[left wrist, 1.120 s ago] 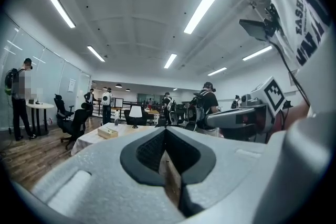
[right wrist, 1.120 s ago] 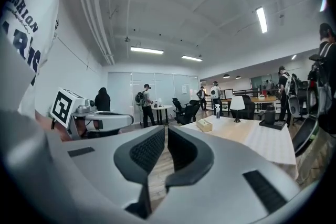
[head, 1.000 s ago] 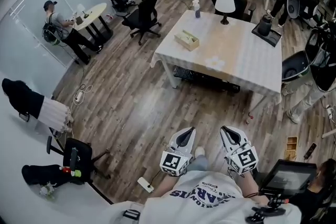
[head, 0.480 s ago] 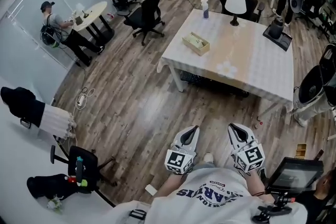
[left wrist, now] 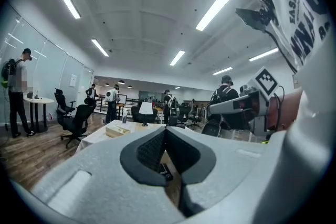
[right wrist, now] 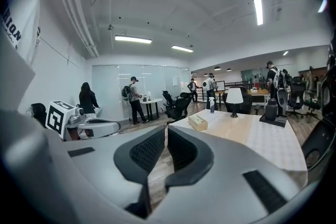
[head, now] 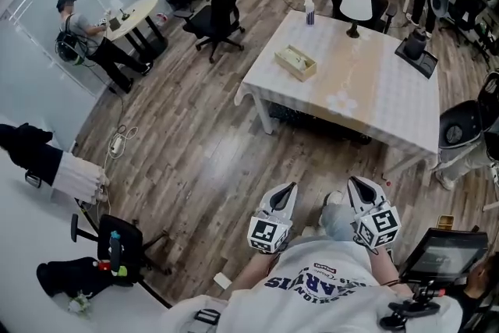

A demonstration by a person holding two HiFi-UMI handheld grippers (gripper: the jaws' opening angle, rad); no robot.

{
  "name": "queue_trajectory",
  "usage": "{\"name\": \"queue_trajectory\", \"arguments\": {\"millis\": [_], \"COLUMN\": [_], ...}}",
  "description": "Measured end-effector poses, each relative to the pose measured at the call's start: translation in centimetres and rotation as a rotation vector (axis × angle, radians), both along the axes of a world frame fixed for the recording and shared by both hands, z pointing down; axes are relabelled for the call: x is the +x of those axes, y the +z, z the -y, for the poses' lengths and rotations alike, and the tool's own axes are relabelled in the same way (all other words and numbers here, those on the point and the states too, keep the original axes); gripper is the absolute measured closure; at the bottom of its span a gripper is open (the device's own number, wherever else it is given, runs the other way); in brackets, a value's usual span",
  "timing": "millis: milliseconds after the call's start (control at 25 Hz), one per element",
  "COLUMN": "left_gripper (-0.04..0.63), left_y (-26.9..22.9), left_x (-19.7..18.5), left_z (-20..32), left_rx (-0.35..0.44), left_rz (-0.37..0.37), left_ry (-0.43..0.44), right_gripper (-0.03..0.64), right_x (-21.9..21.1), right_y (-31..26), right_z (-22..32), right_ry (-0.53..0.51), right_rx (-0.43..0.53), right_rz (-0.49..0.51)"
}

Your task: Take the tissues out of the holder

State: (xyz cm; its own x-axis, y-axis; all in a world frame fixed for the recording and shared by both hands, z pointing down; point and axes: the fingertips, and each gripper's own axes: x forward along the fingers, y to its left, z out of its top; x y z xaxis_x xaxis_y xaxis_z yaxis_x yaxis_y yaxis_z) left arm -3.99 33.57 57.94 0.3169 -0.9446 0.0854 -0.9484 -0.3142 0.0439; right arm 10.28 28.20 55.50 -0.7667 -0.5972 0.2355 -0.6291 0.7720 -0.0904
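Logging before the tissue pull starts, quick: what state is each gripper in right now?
Left gripper: closed, holding nothing.
Right gripper: closed bar a thin slit at the tips, holding nothing.

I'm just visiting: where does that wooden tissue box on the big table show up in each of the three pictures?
Head view: the tissue box is above centre, on the left part of the table.
Left gripper view: small, left of centre, at about mid-height.
Right gripper view: slightly right of centre, on the table's left side.
Shared landmark: the white lamp stands farther back on the same table.
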Motion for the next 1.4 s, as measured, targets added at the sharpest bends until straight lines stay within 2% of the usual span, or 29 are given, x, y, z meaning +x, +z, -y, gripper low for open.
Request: {"name": "queue_trajectory", "arguments": {"millis": [280,520,720,1040,1240,1400], "left_gripper": [0.592,0.592,0.592,0.592,0.592,0.592], "left_y": [1.1,0.8,-0.3,-2.3,-1.1,-1.2], "left_x": [-1.0,-1.9,-2.6,-5.8,-7.3,-8.3], "left_z": [2.2,6.6,12.0,22.2,29.0,32.4], "left_rx": [-0.033,-0.031,-0.017,-0.004,-0.034,-0.058], "left_rz": [0.019,0.029,0.033,0.054,0.071,0.063], "left_ry": [-0.007,-0.016,-0.017,-0.043,-0.048,-0.058], "right_gripper": [0.606,0.606,0.606,0.606,0.606,0.606], "right_x": [-2.5,-4.3,-5.5,-8.1,-8.9,-9.2], "right_y": [0.3,0.4,0.5,-0.1,1.8,2.0], "right_z": [3.5,7.9,13.5,24.7,31.8,35.8], "right_ry": [-0.045,-0.064,-0.068,-0.069,-0.038,-0.017], "right_rx": [0.006,0.007,0.004,0.017,-0.012,-0.032], "right_rz": [0.014,0.022,0.038,0.057,0.07,0.07]}}
